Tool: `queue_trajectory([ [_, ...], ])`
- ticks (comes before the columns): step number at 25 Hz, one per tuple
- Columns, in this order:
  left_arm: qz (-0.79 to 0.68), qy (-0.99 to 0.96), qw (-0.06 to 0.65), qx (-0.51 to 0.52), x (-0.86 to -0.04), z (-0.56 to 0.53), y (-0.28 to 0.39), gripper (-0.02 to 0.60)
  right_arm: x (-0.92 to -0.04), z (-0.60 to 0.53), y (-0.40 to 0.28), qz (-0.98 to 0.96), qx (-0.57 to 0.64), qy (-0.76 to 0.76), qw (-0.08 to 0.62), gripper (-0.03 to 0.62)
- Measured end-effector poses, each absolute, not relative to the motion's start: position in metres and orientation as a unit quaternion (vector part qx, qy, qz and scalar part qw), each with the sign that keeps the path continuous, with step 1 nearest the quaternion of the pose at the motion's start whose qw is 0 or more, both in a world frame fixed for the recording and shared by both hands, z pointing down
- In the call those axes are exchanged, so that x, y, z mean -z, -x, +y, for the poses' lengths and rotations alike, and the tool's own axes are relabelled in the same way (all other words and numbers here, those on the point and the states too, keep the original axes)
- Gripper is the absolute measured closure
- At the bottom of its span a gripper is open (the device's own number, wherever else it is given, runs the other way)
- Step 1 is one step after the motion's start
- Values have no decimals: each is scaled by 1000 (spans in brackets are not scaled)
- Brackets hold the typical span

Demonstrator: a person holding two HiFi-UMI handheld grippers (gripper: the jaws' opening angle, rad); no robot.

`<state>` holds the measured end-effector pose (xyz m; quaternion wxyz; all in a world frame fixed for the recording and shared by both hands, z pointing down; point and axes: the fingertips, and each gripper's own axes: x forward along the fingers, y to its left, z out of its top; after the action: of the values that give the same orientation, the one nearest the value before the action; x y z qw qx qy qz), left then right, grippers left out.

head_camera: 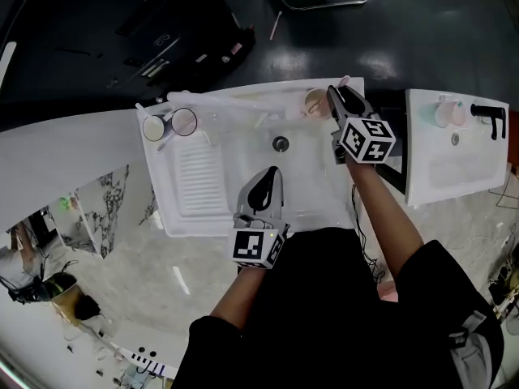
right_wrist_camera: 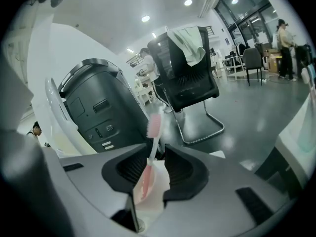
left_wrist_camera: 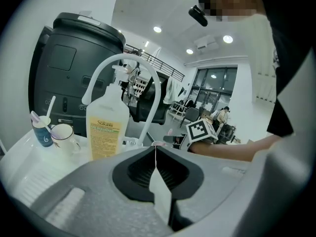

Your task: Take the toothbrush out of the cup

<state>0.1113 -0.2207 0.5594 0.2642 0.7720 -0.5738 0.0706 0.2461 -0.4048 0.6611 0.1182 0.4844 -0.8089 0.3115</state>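
Right gripper view has the right tongs point(right_wrist_camera: 154, 152) released: the jaws stand wide on either side of the pink toothbrush point(right_wrist_camera: 153, 130), and the pads are not pressing it. The toothbrush leans in the white cup point(right_wrist_camera: 157, 194) at the far right corner of the sink point(head_camera: 235, 148). Over the sink's near edge, the left tongs point(left_wrist_camera: 155, 149) are clenched on nothing and well apart from the cup, so nothing steadies it.

The likely trouble is closing off-centre on the thin neck. That could lever the brush against the rim and tip the light cup, and a slanted pull could drag the cup toward the far edge. The slim handle may also slip.

An arched faucet point(left_wrist_camera: 131, 57) rises by the far edge. A soap bottle point(left_wrist_camera: 106, 127), a blue cup point(left_wrist_camera: 43, 137) and a mug point(left_wrist_camera: 61, 135) stand toward the far left corner, out of the way.
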Motion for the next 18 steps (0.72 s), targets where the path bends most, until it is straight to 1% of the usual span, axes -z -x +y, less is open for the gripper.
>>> queue_trajectory([
  [2, -580, -768, 261, -72, -558, -221, -109, 560, -663, -405, -245, -810, -317, -480, 113, 502],
  [4, -590, -762, 256, -72, -556, -219, -105, 560, -661, -406, -243, -811, -314, -481, 108, 543],
  [10, -606, -751, 255, -63, -557, -212, -93, 560, -650, -406, -234, -820, -286, -486, 96, 579],
  [18, -584, -773, 244, -37, -541, -207, -98, 560, -591, -401, -241, -827, -228, -510, 64, 579],
])
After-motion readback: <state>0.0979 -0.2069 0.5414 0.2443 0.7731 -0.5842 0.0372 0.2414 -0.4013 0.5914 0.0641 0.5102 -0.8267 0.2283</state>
